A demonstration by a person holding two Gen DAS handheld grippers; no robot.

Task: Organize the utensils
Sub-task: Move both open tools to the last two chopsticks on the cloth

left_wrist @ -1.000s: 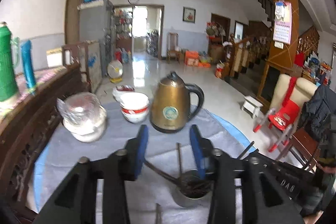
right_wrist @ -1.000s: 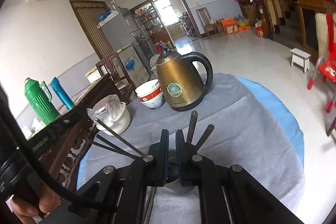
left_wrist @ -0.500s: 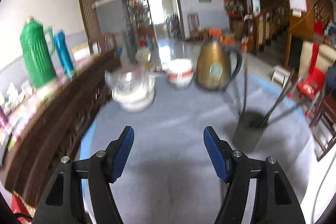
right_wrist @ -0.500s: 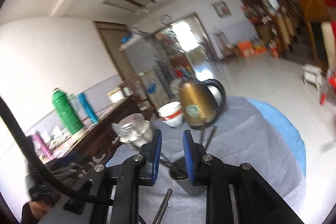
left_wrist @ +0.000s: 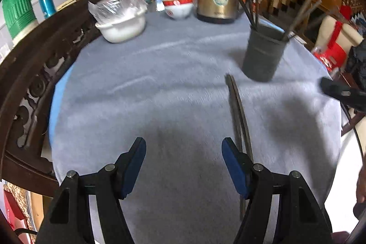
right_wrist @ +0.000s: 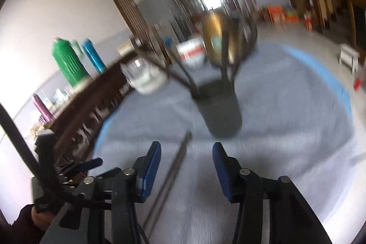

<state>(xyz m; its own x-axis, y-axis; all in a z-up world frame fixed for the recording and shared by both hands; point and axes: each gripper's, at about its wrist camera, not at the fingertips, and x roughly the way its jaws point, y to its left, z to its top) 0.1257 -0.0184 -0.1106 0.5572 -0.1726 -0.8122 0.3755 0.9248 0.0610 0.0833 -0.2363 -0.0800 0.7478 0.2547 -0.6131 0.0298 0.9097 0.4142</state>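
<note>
Two thin dark chopsticks (left_wrist: 238,111) lie loose on the grey cloth of the table (left_wrist: 160,84), side by side & touching, w/ far tips just short of the dark holder cup (left_wrist: 263,54), which stands toward the table's right edge and already has several sticks leaning out of it. Near ends run back under the left gripper's right finger, toward the table's near edge. Left gripper (left_wrist: 183,164) is spread wide, nothing btwn the pads, the pair lying just outside its right pad. Right gripper (right_wrist: 186,166) has its jaws just opening, also released; the pair lies on the cloth in the gap, closer to the left pad, not pinched. View there is blurred, so exact contact w/ cloth can't be told. Handling, as a guess: light, stiff, slim, prob. smooth, so they'll roll or scissor apart if caught off-centre, and lying flat on soft cloth gives little to get under. Best hold approx. mid-length or a bit toward the near end, pads across both sticks at once, then tip upright over the cup. Cup looks light too, could tip if knocked.
</note>
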